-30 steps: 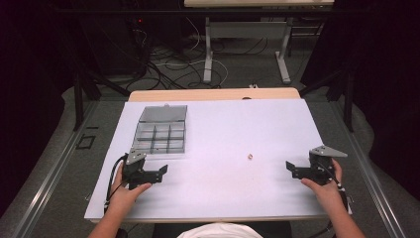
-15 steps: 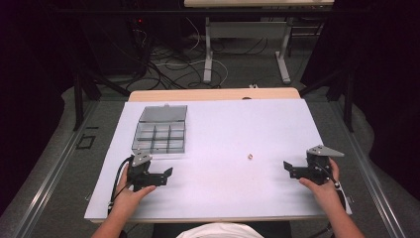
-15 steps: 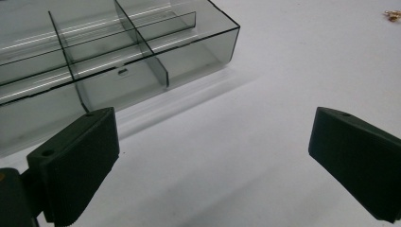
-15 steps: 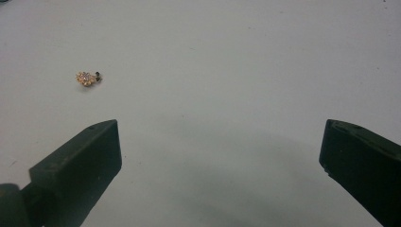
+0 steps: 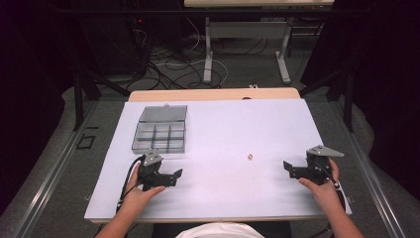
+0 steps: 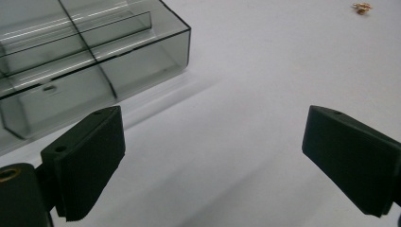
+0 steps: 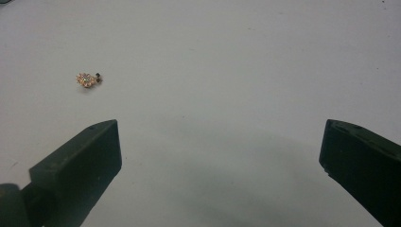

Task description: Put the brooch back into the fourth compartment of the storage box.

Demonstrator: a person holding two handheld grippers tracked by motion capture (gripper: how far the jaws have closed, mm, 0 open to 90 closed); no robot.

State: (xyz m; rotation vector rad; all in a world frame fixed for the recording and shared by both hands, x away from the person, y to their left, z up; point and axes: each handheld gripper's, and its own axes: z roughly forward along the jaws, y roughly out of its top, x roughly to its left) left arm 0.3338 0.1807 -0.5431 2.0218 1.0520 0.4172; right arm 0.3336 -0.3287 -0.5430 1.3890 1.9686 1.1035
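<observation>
**Small gold ornament on desk, both tongs open and empty**

A small gold, stone-set ornament (image 5: pixel 250 157) lies loose on the white desk (image 5: pixel 233 124), right of centre in the high view and roughly level with both hands. In the right gripper view it sits in the upper left of the frame (image 7: pixel 87 79), a dark bit at its right end, beyond the left jaw and touching nothing. In the left gripper view it appears at the top right corner (image 6: pixel 361 6), far off.

Clear compartment box (image 5: pixel 161 130): upper left of the desk in the high view, lid open and lying flat behind it, dividers visible. In the left gripper view its near corner fills the upper left (image 6: pixel 94 52), just beyond the left jaw; the compartments in sight look empty.

Left tongs (image 5: pixel 174 176): lower left of the high view, just below the box, held by the left hand (image 5: pixel 138 193). Jaws spread wide, nothing between them.

Right tongs (image 5: pixel 289 169): lower right, held by the right hand (image 5: pixel 322 186), well apart from the ornament. Jaws spread wide, nothing held.

Cables (image 5: pixel 163 69) lie on the floor beyond the desk.
</observation>
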